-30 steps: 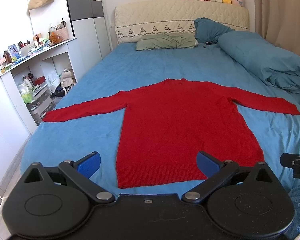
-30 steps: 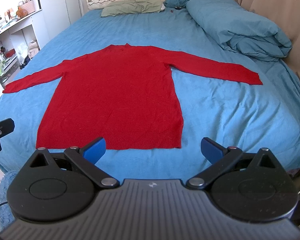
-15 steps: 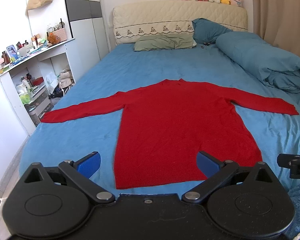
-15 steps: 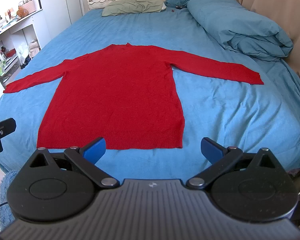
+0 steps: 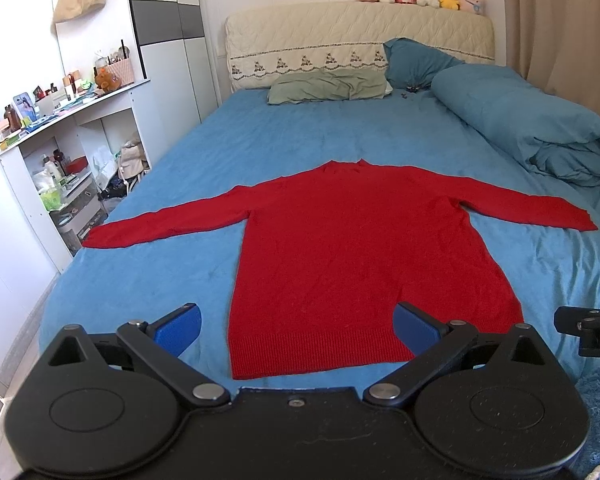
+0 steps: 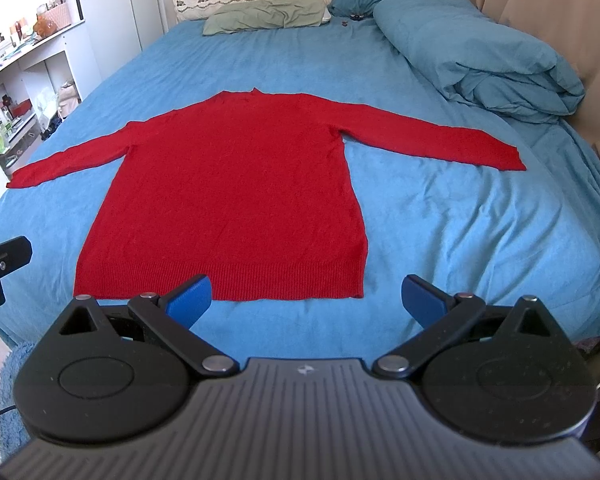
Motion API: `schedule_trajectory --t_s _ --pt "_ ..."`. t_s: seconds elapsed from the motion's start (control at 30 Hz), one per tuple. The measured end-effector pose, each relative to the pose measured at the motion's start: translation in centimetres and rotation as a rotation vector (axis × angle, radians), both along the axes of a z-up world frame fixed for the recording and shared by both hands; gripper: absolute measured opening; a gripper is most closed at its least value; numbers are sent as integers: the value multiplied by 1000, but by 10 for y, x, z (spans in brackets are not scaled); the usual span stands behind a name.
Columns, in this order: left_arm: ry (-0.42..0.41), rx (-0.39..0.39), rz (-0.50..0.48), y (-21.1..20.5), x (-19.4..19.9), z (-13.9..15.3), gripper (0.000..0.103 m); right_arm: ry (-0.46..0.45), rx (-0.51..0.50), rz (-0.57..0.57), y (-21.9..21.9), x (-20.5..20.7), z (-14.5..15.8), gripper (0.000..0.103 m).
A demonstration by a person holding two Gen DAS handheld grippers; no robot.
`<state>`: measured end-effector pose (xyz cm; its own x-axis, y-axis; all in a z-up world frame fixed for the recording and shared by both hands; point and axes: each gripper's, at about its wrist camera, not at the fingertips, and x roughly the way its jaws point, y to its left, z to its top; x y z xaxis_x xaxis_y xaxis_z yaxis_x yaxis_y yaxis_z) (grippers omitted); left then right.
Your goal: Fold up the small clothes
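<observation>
A red long-sleeved sweater (image 5: 356,248) lies flat on the blue bed sheet (image 5: 180,280), both sleeves spread out, hem toward me. It also shows in the right wrist view (image 6: 236,188). My left gripper (image 5: 298,330) is open and empty, held above the foot of the bed near the hem's left half. My right gripper (image 6: 306,300) is open and empty, above the hem's right corner. Neither touches the sweater.
A rolled blue duvet (image 5: 532,128) lies along the bed's right side. A green pillow (image 5: 328,86) and blue pillow (image 5: 416,60) lie by the headboard. White shelves with clutter (image 5: 52,152) stand left of the bed. A curtain (image 6: 560,20) hangs at the right.
Both grippers drifted slightly; the left view has shifted a little so the sweater sits marginally lower and left. Jaws stayed open. The sweater has not moved.
</observation>
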<state>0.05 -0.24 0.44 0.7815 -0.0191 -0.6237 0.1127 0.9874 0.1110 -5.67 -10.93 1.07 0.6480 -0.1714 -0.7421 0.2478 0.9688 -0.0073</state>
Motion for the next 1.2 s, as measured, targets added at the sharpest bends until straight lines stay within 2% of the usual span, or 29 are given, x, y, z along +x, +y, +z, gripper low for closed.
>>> schedule_trajectory --t_s 0.5,0.7,0.8,0.97,1.07,1.2 --pt "-14 -10 -4 -2 -7 6 103 -26 3 -5 -1 -6 11 103" --pt "-36 -26 -18 -17 10 20 103 -44 11 -19 -13 -1 20 103" --pt "-59 -35 -38 -31 36 26 103 -62 8 -41 -32 13 26 103" --pt "-76 -37 -61 -67 110 24 103 -92 -1 -105 -82 50 26 103" --pt "-63 -67 -63 -86 163 16 103 -113 28 -189 -125 83 14 103" --pt "-52 -105 -97 -109 235 -1 103 -117 36 -303 -186 135 -21 103"
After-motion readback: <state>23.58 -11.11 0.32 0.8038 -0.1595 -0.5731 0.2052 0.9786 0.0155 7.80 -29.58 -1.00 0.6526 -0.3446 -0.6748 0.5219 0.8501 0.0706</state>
